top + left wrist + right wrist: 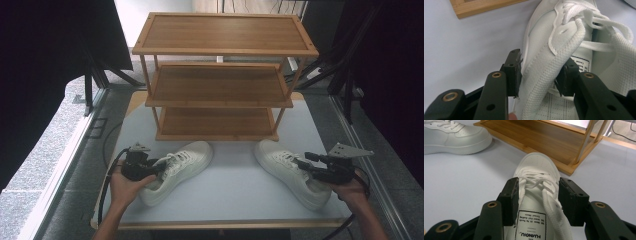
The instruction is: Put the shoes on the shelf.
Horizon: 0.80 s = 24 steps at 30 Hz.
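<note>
Two white lace-up shoes lie on the white table (235, 190) in front of a wooden rack. My left gripper (161, 167) (541, 72) is shut on the left shoe (182, 162) (544, 50): one pad sits outside its padded collar wall, the other inside the opening. My right gripper (302, 161) (539, 195) is shut across the laces and labelled tongue of the right shoe (272, 152) (536, 163), whose toe points at the rack. Both shoes rest on the table. The left shoe (454, 137) also lies far off in the right gripper view.
A three-tier bamboo shoe rack (220, 85) (544, 137) (481, 6) stands at the back of the table with all its shelves bare. Its lowest shelf is just beyond the shoe toes. A cable trails from each gripper off the table's front corners.
</note>
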Available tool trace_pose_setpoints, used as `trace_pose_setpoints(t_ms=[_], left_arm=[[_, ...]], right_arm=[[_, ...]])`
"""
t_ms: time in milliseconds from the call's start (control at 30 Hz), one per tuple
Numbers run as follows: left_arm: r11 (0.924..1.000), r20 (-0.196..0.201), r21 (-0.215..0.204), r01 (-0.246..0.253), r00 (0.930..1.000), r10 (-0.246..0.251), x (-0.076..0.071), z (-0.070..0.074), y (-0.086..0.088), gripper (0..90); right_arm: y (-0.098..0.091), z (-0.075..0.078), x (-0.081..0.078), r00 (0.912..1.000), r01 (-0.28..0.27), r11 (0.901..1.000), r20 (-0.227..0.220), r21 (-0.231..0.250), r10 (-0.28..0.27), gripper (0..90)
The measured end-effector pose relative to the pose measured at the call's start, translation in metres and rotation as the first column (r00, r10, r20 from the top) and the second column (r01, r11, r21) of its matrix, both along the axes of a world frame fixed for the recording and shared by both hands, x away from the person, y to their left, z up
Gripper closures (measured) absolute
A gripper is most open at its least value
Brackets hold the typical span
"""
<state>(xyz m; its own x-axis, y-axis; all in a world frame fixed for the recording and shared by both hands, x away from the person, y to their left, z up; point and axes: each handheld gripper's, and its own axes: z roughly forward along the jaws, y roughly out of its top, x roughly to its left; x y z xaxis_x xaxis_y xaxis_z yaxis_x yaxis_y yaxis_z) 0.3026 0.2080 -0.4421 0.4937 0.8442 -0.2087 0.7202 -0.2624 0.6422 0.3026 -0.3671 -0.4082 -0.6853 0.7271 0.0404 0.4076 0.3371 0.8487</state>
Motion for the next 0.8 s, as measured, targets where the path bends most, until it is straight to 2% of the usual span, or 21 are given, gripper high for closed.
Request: trace_pose_setpoints(t_ms=[233, 533, 767, 800], left_arm=[[1.0000, -0.003, -0.002, -0.001, 1.0000, 0.001, 0.000, 0.000, 0.000, 58.9], [1.0000, -0.003, 0.001, -0.003, 1.0000, 0.003, -0.001, 0.000, -0.001, 58.7], [1.0000, -0.004, -0.001, -0.003, 1.0000, 0.003, -0.001, 0.000, -0.001, 58.4], [1.0000, -0.005, -0.001, -0.003, 1.0000, 0.003, -0.001, 0.000, -0.001, 58.4]], right_arm=[[-0.004, 0.000, -0.001, 1.0000, 0.008, 1.0000, 0.004, 0.001, -0.008, 51.4], [0.000, 0.003, -0.003, 0.9992, -0.024, 0.9987, 0.030, -0.045, 0.025, 53.6], [-0.008, 0.006, -0.010, 0.9981, -0.049, 0.9987, 0.037, -0.018, 0.049, 53.5], [-0.009, 0.005, -0.011, 0.9983, -0.044, 0.9985, 0.036, -0.031, 0.045, 53.5]])
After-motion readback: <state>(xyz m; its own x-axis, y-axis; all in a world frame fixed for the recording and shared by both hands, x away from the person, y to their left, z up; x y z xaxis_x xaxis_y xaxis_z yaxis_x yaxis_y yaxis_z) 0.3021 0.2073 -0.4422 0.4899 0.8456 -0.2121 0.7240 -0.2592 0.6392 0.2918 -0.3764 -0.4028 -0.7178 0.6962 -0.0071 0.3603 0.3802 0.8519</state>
